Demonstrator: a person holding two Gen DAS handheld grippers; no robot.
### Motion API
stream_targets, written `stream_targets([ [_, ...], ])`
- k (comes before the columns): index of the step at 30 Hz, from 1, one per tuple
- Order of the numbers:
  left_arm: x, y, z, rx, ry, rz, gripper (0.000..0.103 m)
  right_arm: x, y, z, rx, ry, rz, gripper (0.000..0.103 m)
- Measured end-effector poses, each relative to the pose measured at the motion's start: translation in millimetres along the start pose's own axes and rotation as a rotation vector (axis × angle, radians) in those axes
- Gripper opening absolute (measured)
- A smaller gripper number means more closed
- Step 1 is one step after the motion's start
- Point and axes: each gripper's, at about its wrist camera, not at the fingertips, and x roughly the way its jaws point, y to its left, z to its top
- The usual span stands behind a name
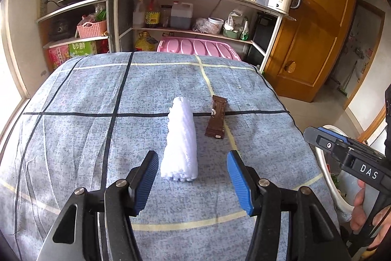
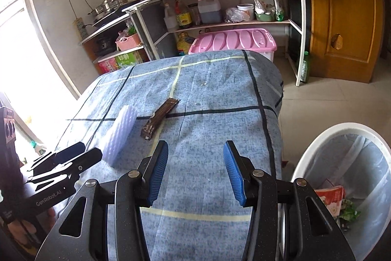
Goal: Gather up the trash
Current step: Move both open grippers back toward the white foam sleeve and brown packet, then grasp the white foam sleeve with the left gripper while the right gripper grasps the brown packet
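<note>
Clearly printed: "DAS", "GenRobot.AI"
Left gripper [image 1: 193,175]: jaws held wide before foam sleeve [image 1: 180,138]
Right gripper [image 2: 196,169]: jaws held wide

The cloth [image 1: 73,129] over the table is mottled blue-grey, crossed by black and pale yellow lines in a wide check. The foam net sleeve [image 1: 180,141] is white with a knobbly mesh texture. The wrapper [image 1: 216,120] is dark brown. Both grippers carry ribbed blue pads [image 1: 146,182] on black frames. The bin [image 2: 317,138] is white.
</note>
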Motion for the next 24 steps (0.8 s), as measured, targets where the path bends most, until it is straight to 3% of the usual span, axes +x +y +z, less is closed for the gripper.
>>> stream_targets([
  [16, 54.3, 19.3, 11.9, -0.051, 0.083, -0.003, 0.058, 52.9, 17.5, 30.5, -0.01, 0.051, 0.006, 0.048],
  [24, 60.9, 34.9, 10.9, -0.074, 0.086, -0.015, 0.045, 78.2, 35.8, 29.7, -0.038, 0.095, 0.017, 0.048],
])
